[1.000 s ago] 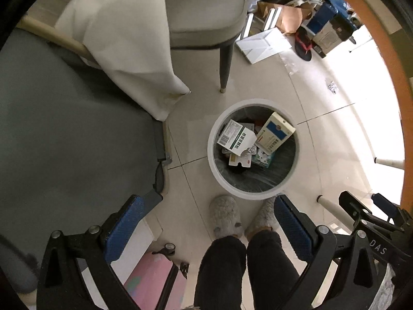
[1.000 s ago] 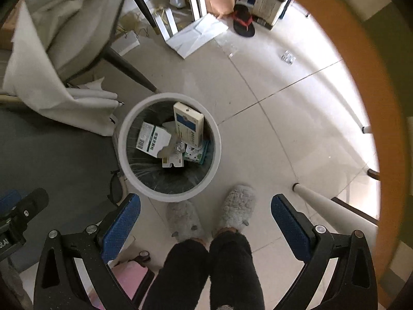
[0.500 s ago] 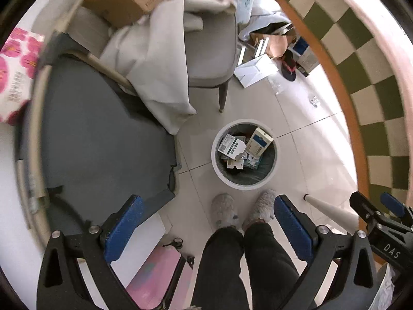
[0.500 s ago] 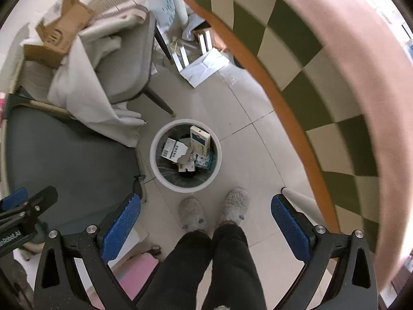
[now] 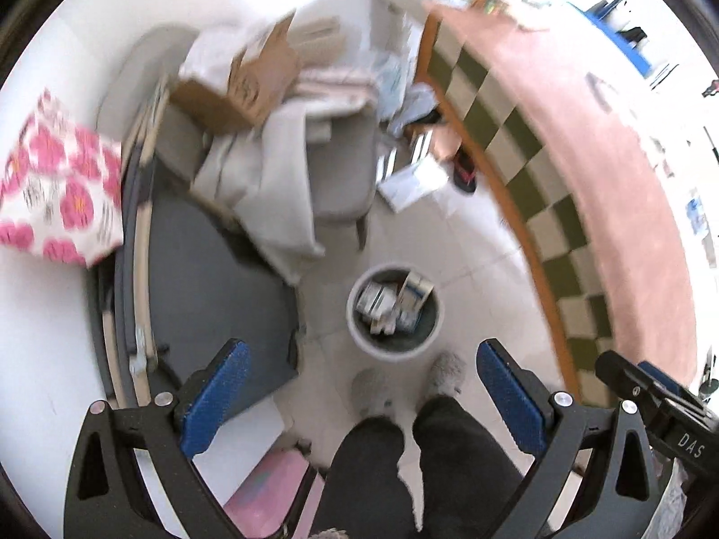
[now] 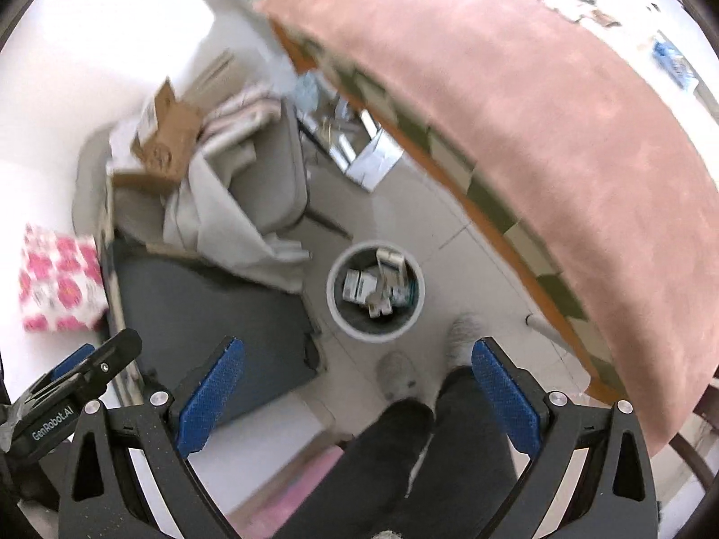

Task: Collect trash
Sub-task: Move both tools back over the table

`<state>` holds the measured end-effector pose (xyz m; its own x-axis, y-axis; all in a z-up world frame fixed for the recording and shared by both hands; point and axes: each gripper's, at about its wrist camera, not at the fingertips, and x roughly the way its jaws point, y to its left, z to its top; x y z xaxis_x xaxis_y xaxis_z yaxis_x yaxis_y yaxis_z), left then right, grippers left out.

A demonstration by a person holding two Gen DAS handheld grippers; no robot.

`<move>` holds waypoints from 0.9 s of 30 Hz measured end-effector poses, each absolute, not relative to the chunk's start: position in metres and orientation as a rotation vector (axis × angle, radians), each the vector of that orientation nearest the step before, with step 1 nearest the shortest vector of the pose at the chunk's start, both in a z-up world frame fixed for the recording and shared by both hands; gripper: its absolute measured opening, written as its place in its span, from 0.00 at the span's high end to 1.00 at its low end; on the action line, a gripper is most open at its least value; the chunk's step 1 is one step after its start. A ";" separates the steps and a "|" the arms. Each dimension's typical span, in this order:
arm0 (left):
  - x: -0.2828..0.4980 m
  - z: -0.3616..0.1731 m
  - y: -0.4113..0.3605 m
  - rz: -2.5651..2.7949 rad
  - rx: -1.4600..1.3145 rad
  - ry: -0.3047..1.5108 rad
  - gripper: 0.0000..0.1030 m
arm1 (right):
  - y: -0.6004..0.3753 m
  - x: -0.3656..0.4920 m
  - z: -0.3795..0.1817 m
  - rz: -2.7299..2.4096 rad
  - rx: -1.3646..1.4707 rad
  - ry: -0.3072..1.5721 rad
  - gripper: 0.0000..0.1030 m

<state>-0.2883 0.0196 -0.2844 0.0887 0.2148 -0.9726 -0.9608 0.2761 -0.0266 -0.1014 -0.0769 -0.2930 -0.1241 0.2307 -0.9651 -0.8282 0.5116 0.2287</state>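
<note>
At the far left a pink-flowered pack (image 5: 58, 197) lies on a white surface, beside a dark grey mat (image 5: 202, 278); next comes a chair (image 5: 341, 170) draped in cloth with a cardboard box (image 5: 242, 85) on top. The left gripper (image 5: 359, 399) hangs high over the floor, pointing down, its blue pads spread wide with nothing between them. Below and just ahead of the person's slippers (image 5: 373, 393) stands the bin (image 5: 359, 337), already holding several small cartons (image 5: 391, 301). The right gripper (image 6: 357, 397) hangs level with the left one, likewise agape and empty, the bin (image 6: 341, 319) beneath it. To the right runs the table (image 6: 561, 134) with its pink cloth and checked edge; small items at its far side are too blurred to name. More trash likely waits there, or among the papers (image 5: 413, 182) on the floor behind the chair. The step in hand looks like seeking the next piece; it would go best by steadying the grippers until the view sharpens, picking one item, and approaching with the pads wide and square to its narrow sides.
</note>
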 end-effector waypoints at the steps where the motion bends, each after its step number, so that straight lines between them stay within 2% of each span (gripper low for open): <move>1: -0.279 -0.277 0.022 1.056 -0.861 1.107 0.00 | -0.077 -0.090 -0.283 0.982 -0.531 1.405 0.01; 6: -0.197 -0.236 0.035 0.959 -0.734 1.070 0.00 | -0.084 -0.022 -0.242 0.895 -0.427 1.346 0.01; 11: -0.096 -0.210 0.040 0.885 -0.640 1.056 0.00 | -0.106 0.083 -0.229 0.753 -0.367 1.339 0.01; 15: 0.021 -0.207 0.038 0.801 -0.571 1.104 0.00 | -0.124 0.185 -0.225 0.638 -0.341 1.319 0.01; 22: 0.203 -0.252 0.033 0.700 -0.513 1.245 0.00 | -0.137 0.377 -0.251 0.467 -0.406 1.312 0.01; 27: 0.308 -0.299 0.027 0.620 -0.519 1.369 0.00 | -0.122 0.487 -0.294 0.425 -0.615 1.296 0.01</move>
<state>0.3082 0.0268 -0.2994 0.0897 0.1036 -0.9906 -0.6766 0.7362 0.0157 0.4869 -0.1215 -0.2936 0.2311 -0.0464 -0.9718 -0.6126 0.7691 -0.1824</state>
